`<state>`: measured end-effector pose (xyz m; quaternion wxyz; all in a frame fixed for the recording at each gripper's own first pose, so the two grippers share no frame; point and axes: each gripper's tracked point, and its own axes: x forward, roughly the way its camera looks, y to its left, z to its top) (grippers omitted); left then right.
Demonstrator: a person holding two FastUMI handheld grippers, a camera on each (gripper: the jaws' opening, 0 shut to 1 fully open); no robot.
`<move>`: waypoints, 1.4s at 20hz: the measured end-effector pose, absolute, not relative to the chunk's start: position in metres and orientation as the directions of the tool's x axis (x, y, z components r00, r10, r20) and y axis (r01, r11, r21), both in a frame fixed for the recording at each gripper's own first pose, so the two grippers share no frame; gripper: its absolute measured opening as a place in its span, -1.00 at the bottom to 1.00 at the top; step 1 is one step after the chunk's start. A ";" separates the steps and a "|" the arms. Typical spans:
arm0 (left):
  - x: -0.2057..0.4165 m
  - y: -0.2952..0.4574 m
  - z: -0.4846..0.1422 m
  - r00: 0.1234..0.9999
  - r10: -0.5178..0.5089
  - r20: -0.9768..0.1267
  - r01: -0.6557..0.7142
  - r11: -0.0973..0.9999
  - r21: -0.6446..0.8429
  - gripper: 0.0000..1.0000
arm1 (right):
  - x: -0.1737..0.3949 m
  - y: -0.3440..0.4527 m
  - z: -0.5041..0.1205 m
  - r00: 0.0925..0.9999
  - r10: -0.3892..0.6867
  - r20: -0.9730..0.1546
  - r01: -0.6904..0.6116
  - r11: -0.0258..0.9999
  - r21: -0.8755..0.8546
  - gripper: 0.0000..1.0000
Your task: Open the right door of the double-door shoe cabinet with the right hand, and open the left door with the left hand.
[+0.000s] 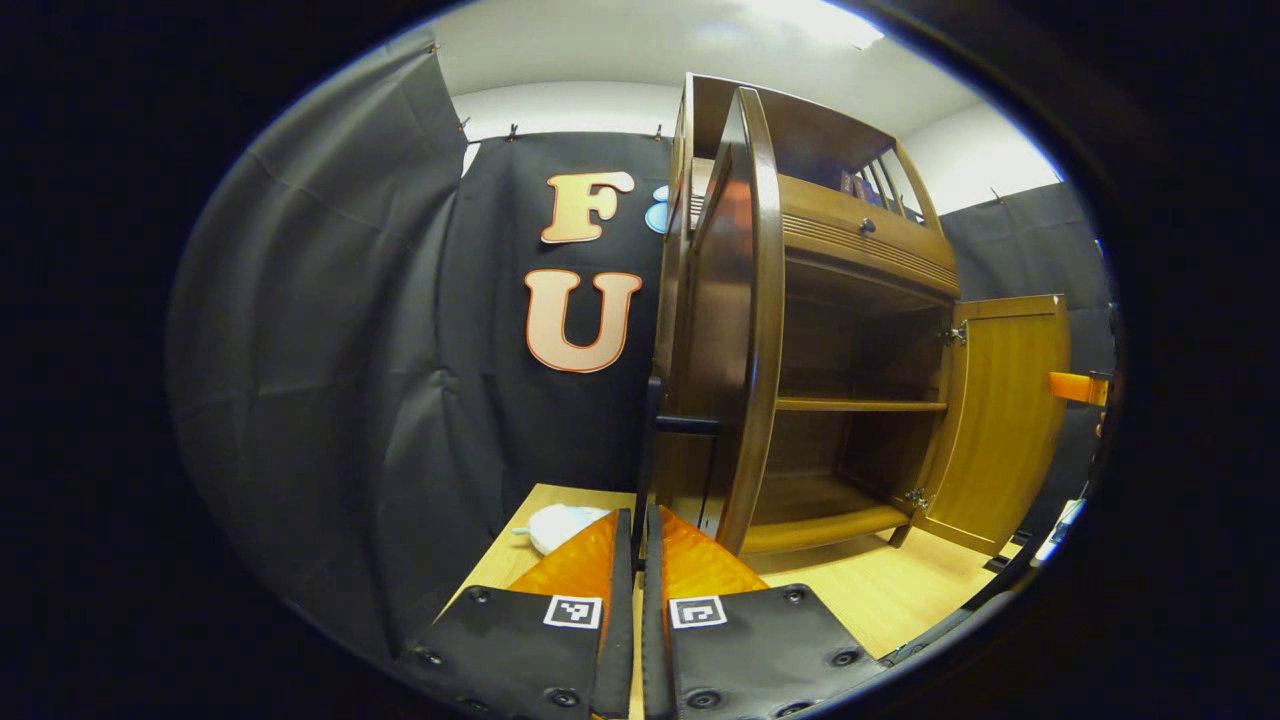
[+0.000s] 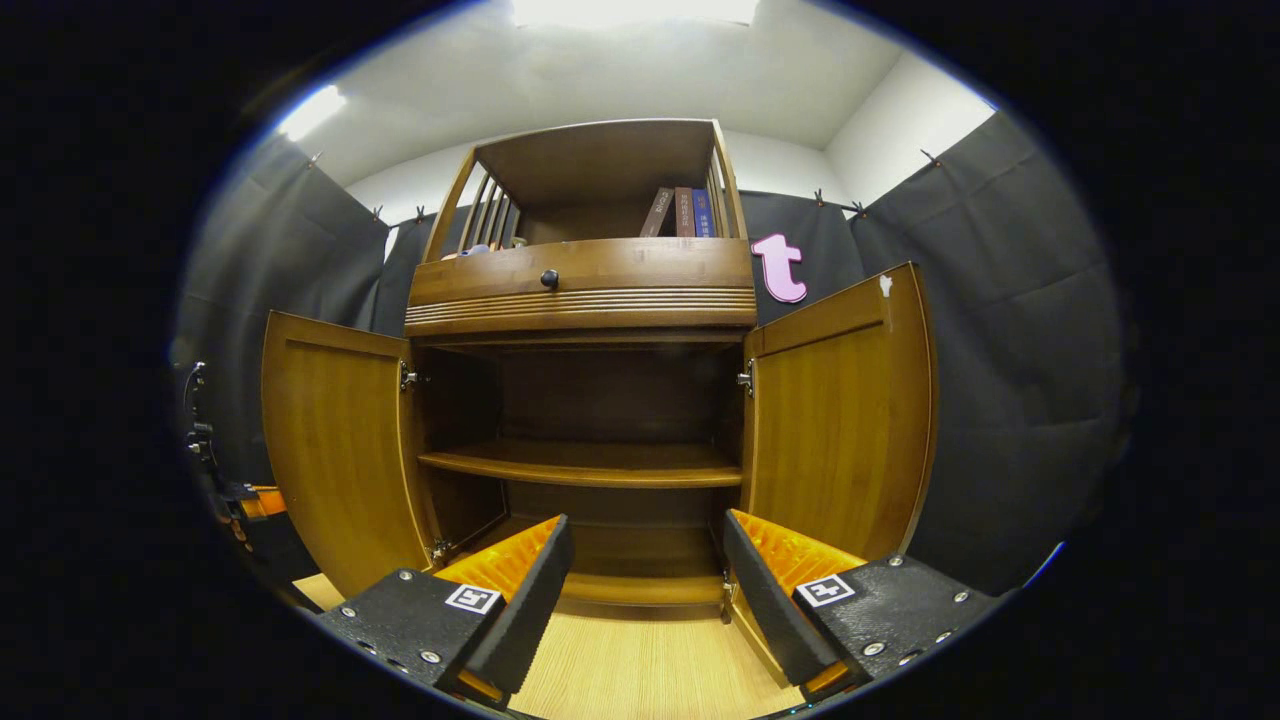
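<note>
We see both doors of the shoe cabinet point(image 2: 590, 400) swung open; our left claw point(image 1: 638, 530) clamps the left door's handle point(image 1: 648, 440), our right claw point(image 2: 645, 560) stands apart.

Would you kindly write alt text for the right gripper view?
A wooden shoe cabinet stands with its left door and right door swung open, showing a bare shelf. The right gripper is open in front, holding nothing.
</note>
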<state>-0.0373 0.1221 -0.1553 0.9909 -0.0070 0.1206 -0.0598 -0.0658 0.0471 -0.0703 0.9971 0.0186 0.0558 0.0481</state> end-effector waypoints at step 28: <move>-0.080 0.050 -0.037 0.970 -0.113 -0.213 0.106 0.993 -0.046 -0.84 | -0.070 0.030 -0.056 0.983 0.147 -0.107 -0.145 0.989 0.029 0.84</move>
